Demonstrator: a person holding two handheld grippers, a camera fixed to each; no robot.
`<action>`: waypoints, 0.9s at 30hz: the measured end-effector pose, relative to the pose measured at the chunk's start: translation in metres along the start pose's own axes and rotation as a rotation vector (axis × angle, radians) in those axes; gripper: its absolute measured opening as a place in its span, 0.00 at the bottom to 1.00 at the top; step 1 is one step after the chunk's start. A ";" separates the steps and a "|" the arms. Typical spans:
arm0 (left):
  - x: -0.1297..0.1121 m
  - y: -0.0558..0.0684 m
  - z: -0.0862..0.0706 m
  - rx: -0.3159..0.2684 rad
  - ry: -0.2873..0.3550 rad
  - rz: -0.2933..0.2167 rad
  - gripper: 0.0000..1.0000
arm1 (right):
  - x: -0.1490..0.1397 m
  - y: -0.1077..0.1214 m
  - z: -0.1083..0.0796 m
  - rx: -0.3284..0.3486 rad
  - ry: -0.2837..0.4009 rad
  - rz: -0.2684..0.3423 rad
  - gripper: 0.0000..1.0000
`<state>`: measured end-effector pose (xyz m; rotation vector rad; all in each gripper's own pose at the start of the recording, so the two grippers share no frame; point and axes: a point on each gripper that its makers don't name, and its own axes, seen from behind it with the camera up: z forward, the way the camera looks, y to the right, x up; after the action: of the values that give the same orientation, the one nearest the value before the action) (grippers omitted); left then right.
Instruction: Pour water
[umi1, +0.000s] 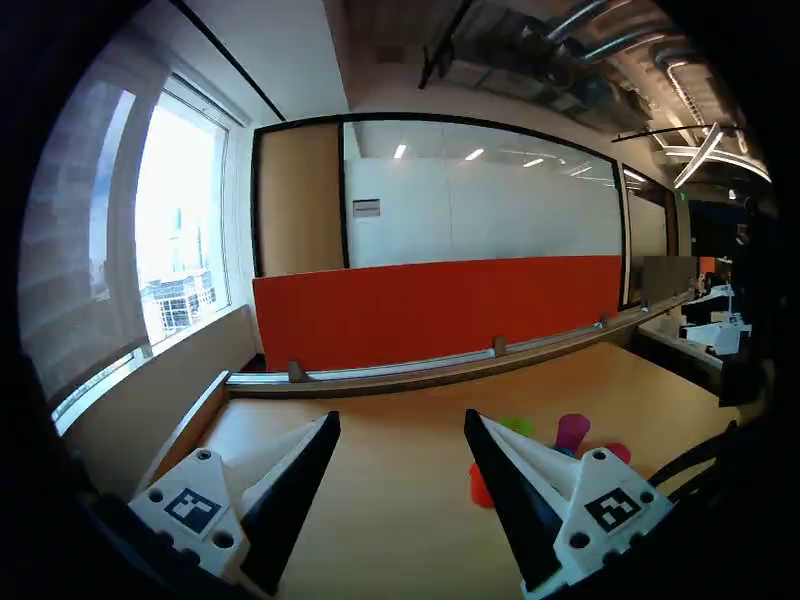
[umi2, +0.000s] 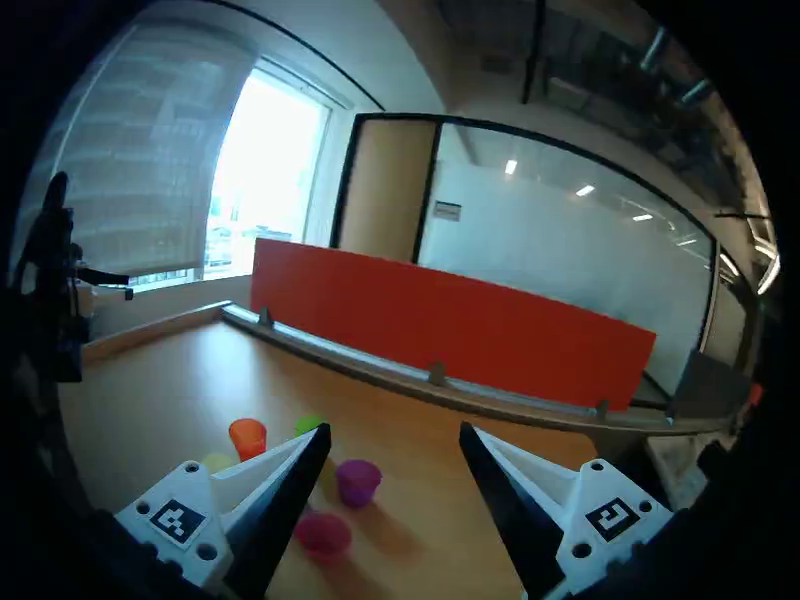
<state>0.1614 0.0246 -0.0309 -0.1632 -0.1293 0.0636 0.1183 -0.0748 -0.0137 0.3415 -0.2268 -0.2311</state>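
Both wide open, nothing held! The left hand-held gripper (umi1: 401, 414) hovers over the counter (umi1: 400, 500), with small plastic cups (umi1: 572, 432) clustered just ahead to its right. The right hand-held gripper (umi2: 394, 427) has them ahead and left: orange cup (umi2: 247, 437), purple cup (umi2: 357, 482). They look light, thin-walled and easily tipped, so pinch gently across the wall, mid-height.
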 end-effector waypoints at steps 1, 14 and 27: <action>-0.001 0.000 0.000 0.003 -0.001 0.000 0.92 | -0.002 -0.003 0.002 0.014 -0.009 -0.004 1.00; -0.012 -0.008 0.001 0.044 -0.018 -0.014 0.92 | -0.023 -0.036 0.033 0.161 -0.113 -0.046 1.00; -0.025 -0.019 -0.004 0.088 -0.039 -0.040 0.92 | -0.045 -0.079 0.080 0.293 -0.168 -0.092 1.00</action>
<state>0.1377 0.0037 -0.0351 -0.0711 -0.1686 0.0322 0.0401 -0.1599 0.0230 0.6248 -0.4128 -0.3191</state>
